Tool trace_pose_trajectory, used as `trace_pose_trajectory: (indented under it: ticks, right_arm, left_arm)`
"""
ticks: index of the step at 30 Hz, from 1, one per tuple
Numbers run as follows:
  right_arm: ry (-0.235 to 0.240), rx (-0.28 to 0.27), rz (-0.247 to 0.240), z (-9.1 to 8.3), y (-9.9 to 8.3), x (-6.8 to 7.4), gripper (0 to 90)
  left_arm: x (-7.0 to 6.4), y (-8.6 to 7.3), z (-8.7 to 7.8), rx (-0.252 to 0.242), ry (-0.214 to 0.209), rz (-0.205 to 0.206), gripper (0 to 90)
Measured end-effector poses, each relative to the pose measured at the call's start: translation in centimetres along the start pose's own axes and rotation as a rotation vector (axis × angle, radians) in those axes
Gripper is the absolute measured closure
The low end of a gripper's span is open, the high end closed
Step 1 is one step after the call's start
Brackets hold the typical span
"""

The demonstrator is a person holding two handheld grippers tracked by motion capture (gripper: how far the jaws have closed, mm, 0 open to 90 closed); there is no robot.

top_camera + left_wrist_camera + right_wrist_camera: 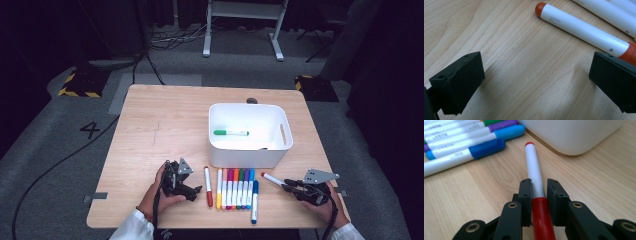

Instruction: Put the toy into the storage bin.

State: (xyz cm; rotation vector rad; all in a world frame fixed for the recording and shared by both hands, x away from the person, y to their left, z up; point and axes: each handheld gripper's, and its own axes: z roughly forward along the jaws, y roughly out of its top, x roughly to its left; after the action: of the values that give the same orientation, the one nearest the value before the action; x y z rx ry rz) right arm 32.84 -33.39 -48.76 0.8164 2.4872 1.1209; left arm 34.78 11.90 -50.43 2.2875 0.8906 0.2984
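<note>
1. Between the right gripper's (539, 191) jaws sits a red marker (537, 182); jaws pinch it at the join of white barrel and red cap, cap toward the hand, small red end pointing at the bin (574, 132).
2. High view: same marker (272, 179) lies low over the table's (150, 130) front right, just beside the bin's (249, 157) front right corner, w/ right gripper (294, 187) at the edge nearest the person.
3. Left gripper (536, 82): jaws spread wide, nothing between them but bare wood. Orange-red marker (584, 30) lies just beyond, its cap end beside one jaw; can't tell if touching.
4. High view: left gripper (192, 192) rests front left, just left of the orange-red marker (208, 186), which lies alone, apart from the row.
5. Marker row (235, 187): side by side, touching, in front of the bin – yellow, orange, pink, red, green, purple, light blue caps. Dark blue marker (255, 200) lies at the row's right end, shifted nearer the person.
6. Bin: white, rectangular, slot handle on its right wall, right of table centre. Green marker (231, 132) lies flat inside, crosswise.
7. Table stands on grey floor (50, 135); a "4" is marked on it to the left.
</note>
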Motion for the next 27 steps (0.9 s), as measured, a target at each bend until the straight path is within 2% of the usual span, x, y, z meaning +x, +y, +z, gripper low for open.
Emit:
trace_pose_trajectory:
  ticks: [13,20,27]
  right_arm:
    - [0.067,-0.088,-0.052,-1.9,1.7,1.2,74.6]
    - [0.114,-0.128,-0.1,-2.6,3.7,2.6,74.7]
    - [0.136,-0.174,-0.165,-3.7,6.3,3.5,74.6]
  left_arm:
    - [0.0,0.0,0.0,0.0,0.0,0.0,0.1]
    - [0.0,0.0,0.0,0.0,0.0,0.0,0.0]
    - [0.0,0.0,0.0,0.0,0.0,0.0,0.1]
